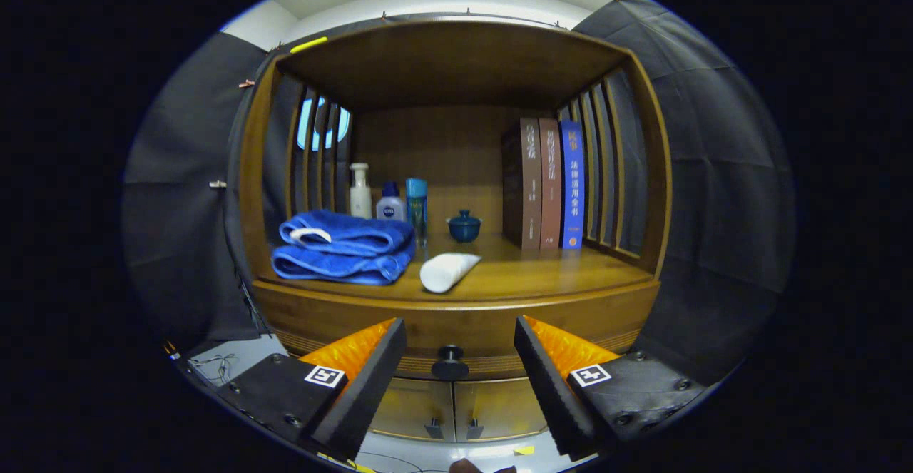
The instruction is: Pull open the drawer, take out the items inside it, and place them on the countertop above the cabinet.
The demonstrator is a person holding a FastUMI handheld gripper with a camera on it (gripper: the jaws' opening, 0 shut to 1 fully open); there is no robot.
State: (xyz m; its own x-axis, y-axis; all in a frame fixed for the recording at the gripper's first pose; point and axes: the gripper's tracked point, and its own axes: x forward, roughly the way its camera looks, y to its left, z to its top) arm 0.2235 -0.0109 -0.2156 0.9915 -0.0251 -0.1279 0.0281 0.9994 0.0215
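A wooden cabinet fills the scene ahead of me. Its drawer front [456,330] is closed, with a round dark knob [449,364] at its middle. My gripper [460,341] is open, and the knob sits between the two fingertips, slightly beyond them, untouched. Above the drawer runs the countertop [542,273]. On it lie a folded blue towel [342,248] to the left and a white tube [446,271] on its side near the front edge.
At the back of the countertop stand a white pump bottle [360,191], two small blue bottles [403,205], a dark blue lidded cup [464,227] and three upright books [546,184]. Slatted wooden sides and a roof enclose the shelf. Two small cupboard doors [453,409] sit under the drawer.
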